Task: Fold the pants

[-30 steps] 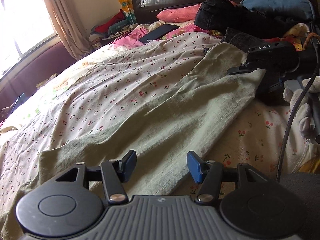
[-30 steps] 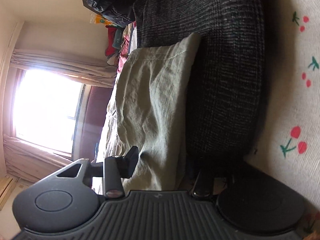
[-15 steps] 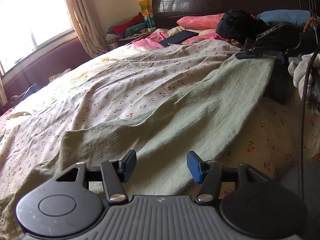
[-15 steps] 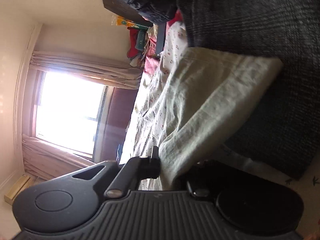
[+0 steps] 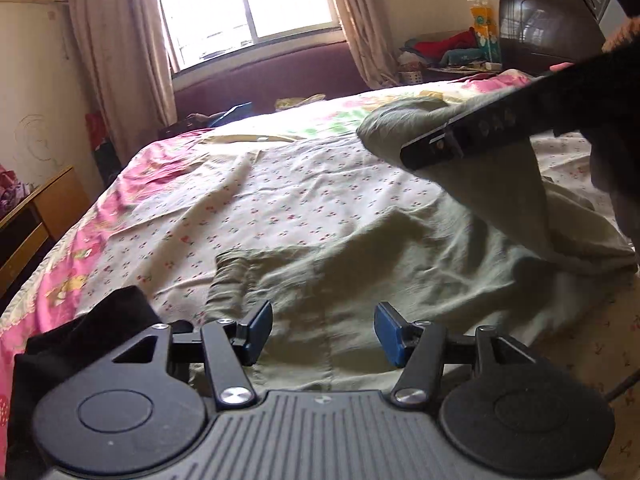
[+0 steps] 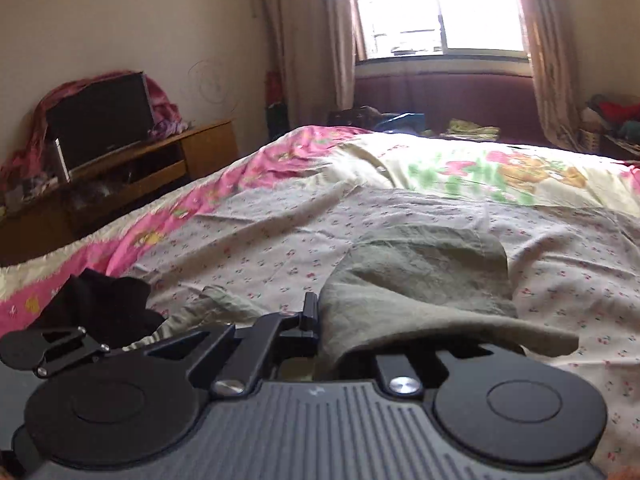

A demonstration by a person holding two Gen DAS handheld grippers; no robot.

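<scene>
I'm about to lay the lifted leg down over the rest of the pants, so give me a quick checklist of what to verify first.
1. Right gripper shut on the pants: ok, cloth drapes from it.
2. Leg end raised off the bed: ok.
3. Left gripper open: ok, holding nothing.
4. Waist end lying flat: not ok, wrinkled.
5. Black cloth apart from the pants: cannot tell; it lies close by the waist.
6. Both leg layers caught in the grip: cannot tell.
</scene>
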